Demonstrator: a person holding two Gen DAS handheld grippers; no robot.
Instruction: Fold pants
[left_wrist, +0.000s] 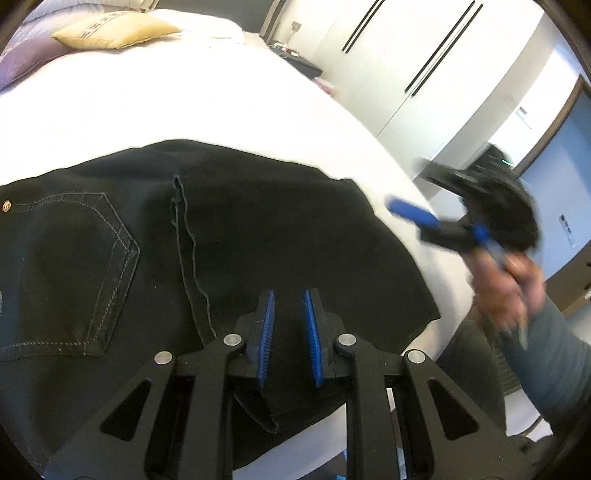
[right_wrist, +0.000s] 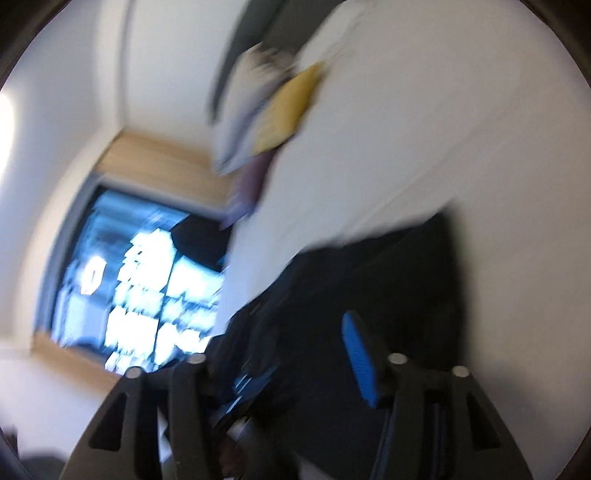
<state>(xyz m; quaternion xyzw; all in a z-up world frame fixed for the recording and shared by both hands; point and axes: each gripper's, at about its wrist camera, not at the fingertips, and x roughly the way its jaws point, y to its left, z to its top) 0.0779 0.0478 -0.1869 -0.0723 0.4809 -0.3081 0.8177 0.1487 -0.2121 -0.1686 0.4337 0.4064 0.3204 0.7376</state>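
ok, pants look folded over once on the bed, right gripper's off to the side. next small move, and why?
Probably bring the right gripper back over the black pants, to their near right corner. In the left wrist view it hangs clear of the cloth, holding nothing, above the white bed. The left gripper sits nearly shut over the near edge, so a second grip point seems needed for the next fold.
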